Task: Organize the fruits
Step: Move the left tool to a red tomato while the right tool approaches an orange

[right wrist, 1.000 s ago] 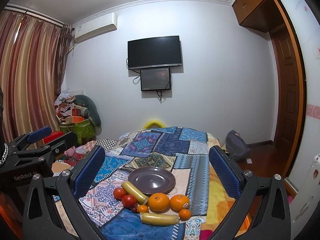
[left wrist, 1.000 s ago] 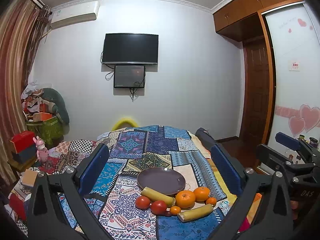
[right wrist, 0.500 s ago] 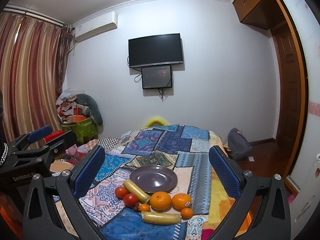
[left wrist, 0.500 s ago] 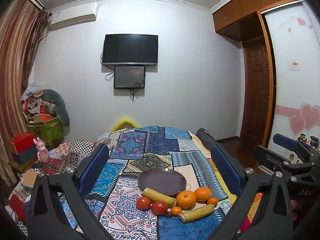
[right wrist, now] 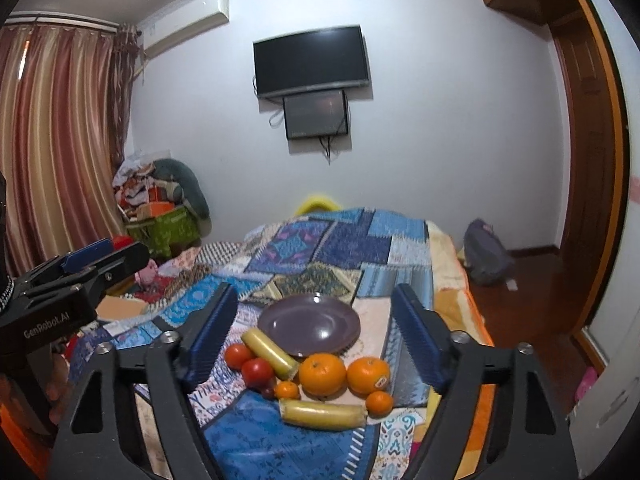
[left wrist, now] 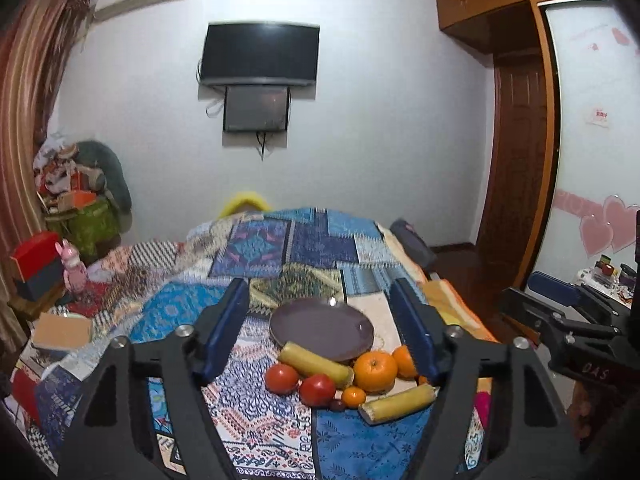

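- Black-framed left gripper (left wrist: 322, 332) and right gripper (right wrist: 312, 332), blue pads, jaws just narrowed yet released, nothing between them, both above the bed (right wrist: 256, 440).
- Bananas (right wrist: 323, 414), oranges (right wrist: 322, 373) and tomatoes (right wrist: 258, 372) cluster on the quilt.
- Beyond them, touching one banana, sits the purple plate (right wrist: 310, 326).

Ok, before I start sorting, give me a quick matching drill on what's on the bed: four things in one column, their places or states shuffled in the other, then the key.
Things:
1. purple plate
2. stickered orange
3. front banana
4. two tomatoes

Places or states:
A. lying crosswise, nearest the camera
B. left end of the fruit cluster
C. empty, behind the fruit
D. right of the biggest orange

Pairs: 1-C, 2-D, 3-A, 4-B
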`<state>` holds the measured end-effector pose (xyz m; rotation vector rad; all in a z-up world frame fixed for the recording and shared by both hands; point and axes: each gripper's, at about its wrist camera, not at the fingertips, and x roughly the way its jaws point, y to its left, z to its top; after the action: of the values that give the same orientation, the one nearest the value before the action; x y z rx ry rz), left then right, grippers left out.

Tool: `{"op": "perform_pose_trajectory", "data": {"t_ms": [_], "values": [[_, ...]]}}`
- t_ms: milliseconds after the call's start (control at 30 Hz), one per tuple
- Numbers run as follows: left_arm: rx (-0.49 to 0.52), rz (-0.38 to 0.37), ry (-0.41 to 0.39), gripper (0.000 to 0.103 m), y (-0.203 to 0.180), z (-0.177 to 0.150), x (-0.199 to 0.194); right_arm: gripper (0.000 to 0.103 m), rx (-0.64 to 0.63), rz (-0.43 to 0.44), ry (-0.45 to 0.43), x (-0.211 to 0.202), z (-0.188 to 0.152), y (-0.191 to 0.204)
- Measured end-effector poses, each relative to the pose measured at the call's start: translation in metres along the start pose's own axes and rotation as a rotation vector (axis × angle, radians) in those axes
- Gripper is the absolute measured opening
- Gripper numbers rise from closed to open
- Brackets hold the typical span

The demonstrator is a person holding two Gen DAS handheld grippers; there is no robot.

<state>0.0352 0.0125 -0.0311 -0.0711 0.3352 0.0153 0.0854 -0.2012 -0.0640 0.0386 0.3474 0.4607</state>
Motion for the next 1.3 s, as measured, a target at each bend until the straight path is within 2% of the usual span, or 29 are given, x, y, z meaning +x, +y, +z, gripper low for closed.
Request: {"op": "perform_pose_trajectory", "data": {"t_ms": [67, 133, 433, 867, 1300], "values": [[-0.004, -0.001, 0.042, 0.061, 0.005, -0.004, 0.013, 0.063, 0.009, -0.008, 0.045, 0.01, -0.005, -0.008], [-0.004, -0.005, 0.099, 0.058, 0.011, -0.011, 0.029, 0.058, 0.02, -0.014, 0.087, 0.02, -0.012, -0.017], [-0.028, -0.006, 0.284, 0.058, 0.038, -0.048, 0.093, 0.048, 0.075, -0.043, 0.273, 0.055, -0.042, -0.05], [-0.077, -0.003, 0.492, 0.057, 0.069, -0.094, 0.167, 0.047, 0.122, -0.063, 0.458, 0.105, -0.074, -0.077], [-0.099, -0.055, 0.598, 0.057, 0.074, -0.111, 0.209, 0.048, 0.095, -0.016, 0.549, 0.151, -0.085, -0.072]]}}
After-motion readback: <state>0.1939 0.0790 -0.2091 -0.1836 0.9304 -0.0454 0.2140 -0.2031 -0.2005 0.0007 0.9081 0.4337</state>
